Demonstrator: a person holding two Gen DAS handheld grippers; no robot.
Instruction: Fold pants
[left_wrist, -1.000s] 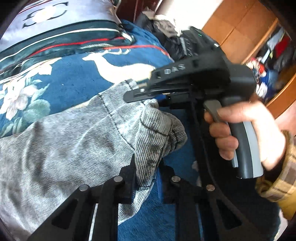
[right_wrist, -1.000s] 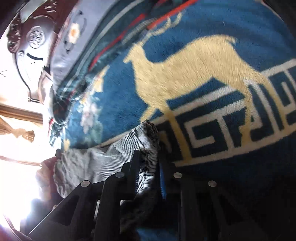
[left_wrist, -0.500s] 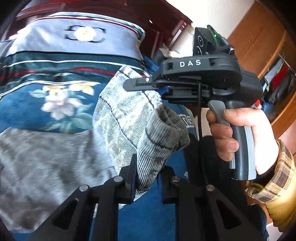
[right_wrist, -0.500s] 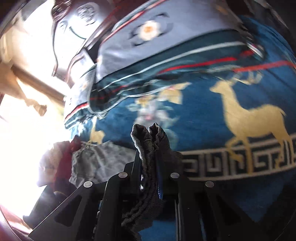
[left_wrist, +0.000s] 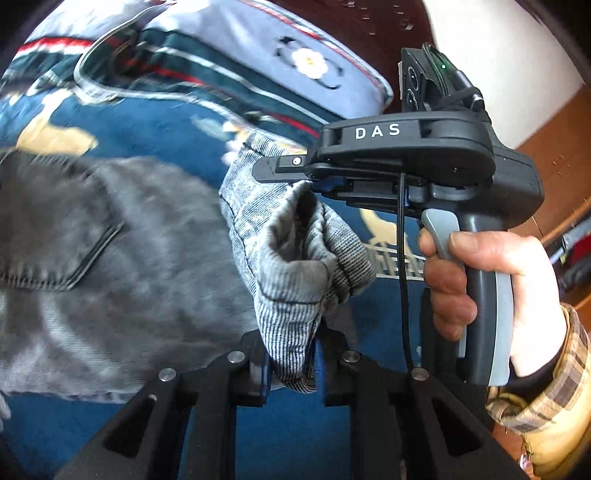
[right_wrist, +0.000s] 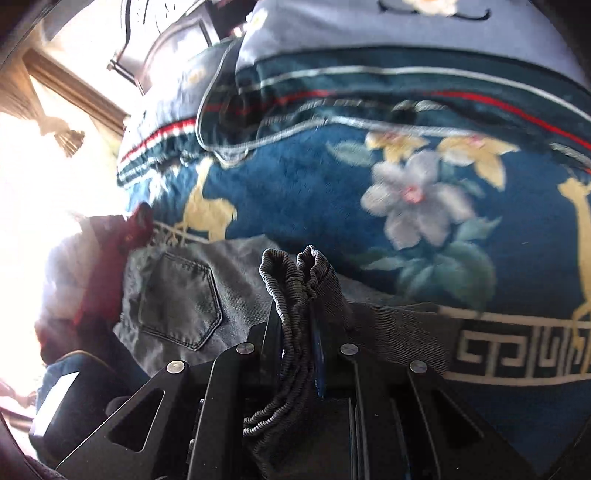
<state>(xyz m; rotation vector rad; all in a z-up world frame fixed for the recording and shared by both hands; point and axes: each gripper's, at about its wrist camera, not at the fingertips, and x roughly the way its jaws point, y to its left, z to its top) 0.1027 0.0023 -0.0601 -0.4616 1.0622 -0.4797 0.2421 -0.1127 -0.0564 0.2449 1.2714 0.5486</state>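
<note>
Both grippers, left (left_wrist: 291, 363) and right (right_wrist: 299, 354), pinch the hem of the grey denim pants (left_wrist: 122, 258), lifted ahead of them over the blue patterned blanket (right_wrist: 295, 184), fold underway, not yet laid down.

Blue deer-patterned blanket (right_wrist: 295, 192) covers the bed; grey pants (left_wrist: 110, 258) lie on it.

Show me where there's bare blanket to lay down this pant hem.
Bare blue blanket lies between the pillow and the jeans, around the flower print. The jeans' back pocket side beside the red garment is crowded.
</note>
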